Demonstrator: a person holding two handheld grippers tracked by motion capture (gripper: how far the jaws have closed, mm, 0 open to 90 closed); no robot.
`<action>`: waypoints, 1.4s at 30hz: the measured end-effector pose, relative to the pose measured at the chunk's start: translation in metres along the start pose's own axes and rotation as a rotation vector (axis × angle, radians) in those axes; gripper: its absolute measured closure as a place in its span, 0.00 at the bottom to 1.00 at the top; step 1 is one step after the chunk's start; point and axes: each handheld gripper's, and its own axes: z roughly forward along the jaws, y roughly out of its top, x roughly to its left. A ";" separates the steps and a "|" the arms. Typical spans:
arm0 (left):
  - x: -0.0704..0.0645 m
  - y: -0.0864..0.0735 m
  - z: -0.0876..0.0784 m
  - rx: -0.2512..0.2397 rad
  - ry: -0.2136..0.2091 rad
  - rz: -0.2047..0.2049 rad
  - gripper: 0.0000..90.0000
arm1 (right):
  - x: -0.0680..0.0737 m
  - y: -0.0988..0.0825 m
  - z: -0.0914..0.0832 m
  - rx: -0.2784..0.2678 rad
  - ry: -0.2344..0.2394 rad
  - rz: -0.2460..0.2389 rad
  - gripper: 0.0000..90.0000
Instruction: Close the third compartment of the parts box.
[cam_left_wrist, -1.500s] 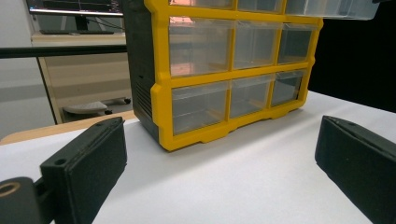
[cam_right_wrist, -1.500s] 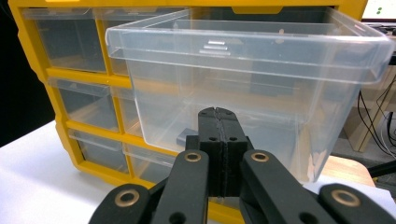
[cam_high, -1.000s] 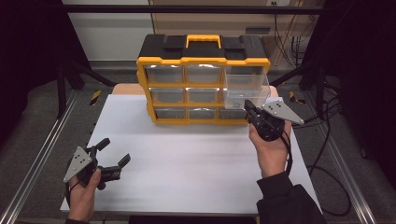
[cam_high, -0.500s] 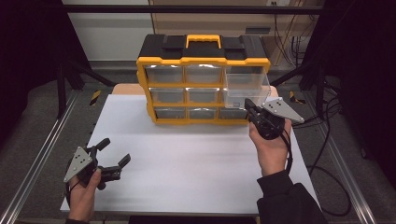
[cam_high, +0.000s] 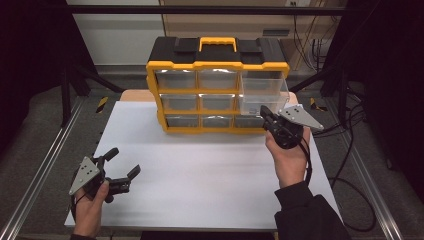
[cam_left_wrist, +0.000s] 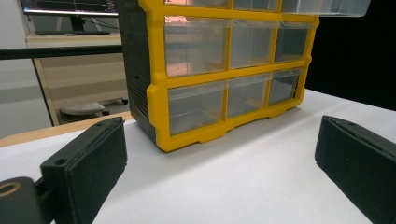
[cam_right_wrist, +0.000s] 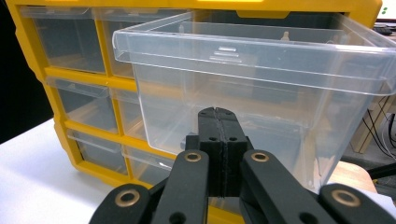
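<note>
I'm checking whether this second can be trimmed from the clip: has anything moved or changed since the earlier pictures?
Nothing visibly changed. The right gripper stays shut in front of the pulled-out clear drawer of the yellow organizer, the left gripper stays open over the white table, and the other drawers remain closed.

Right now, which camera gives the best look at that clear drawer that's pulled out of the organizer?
The right gripper view: the pulled-out drawer is close, its rim and clear walls plain, with nothing visible inside. The high view shows it small at the organizer's upper right corner. The left gripper view catches just its underside.
</note>
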 end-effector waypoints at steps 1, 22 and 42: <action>0.000 0.000 0.000 0.002 -0.001 0.001 0.02 | 0.000 -0.001 0.000 0.000 0.002 0.002 1.00; 0.002 0.000 0.000 -0.007 -0.007 -0.006 0.02 | 0.005 0.003 0.001 0.015 0.004 -0.022 1.00; 0.001 -0.001 0.003 0.003 -0.013 0.001 0.02 | 0.001 0.002 0.008 0.023 0.012 -0.024 1.00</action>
